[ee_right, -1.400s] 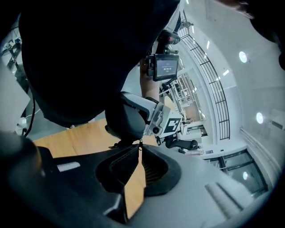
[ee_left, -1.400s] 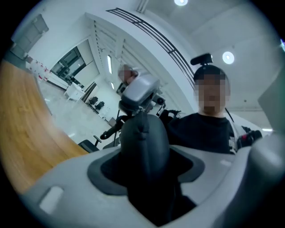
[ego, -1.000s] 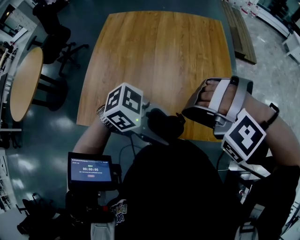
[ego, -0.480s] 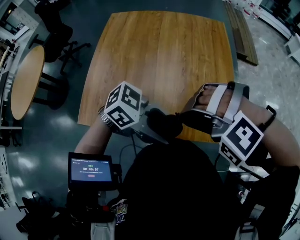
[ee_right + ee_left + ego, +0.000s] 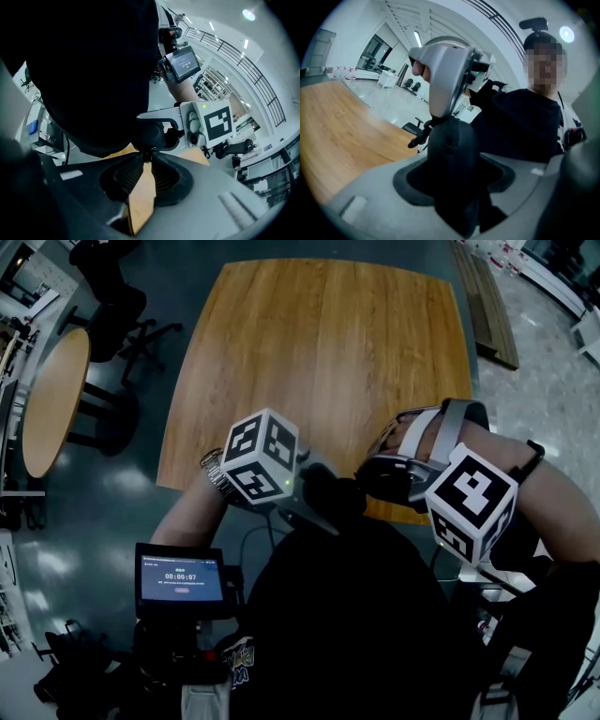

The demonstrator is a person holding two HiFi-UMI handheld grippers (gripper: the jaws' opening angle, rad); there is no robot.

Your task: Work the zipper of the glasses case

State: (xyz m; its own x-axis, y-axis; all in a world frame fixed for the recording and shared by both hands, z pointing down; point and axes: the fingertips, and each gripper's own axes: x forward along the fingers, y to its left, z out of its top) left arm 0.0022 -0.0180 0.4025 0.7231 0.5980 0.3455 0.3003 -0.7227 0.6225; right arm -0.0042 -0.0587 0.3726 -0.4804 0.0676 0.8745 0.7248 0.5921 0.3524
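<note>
Black soft glasses case [image 5: 451, 140]: above near edge of square wooden table [image 5: 328, 352]; clamped between left gripper [image 5: 454, 178] jaws.
Right gripper [image 5: 147, 158]: jaws have just been closing; tips pinch the case's small zipper pull [image 5: 146, 152].

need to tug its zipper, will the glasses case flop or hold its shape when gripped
Probably holds its shape: the glasses case stands rounded and undented in the jaws of the left gripper, so likely semi-rigid. Its dark matte skin looks unlikely to slip. Sticking out without sagging, it seems light.
</note>
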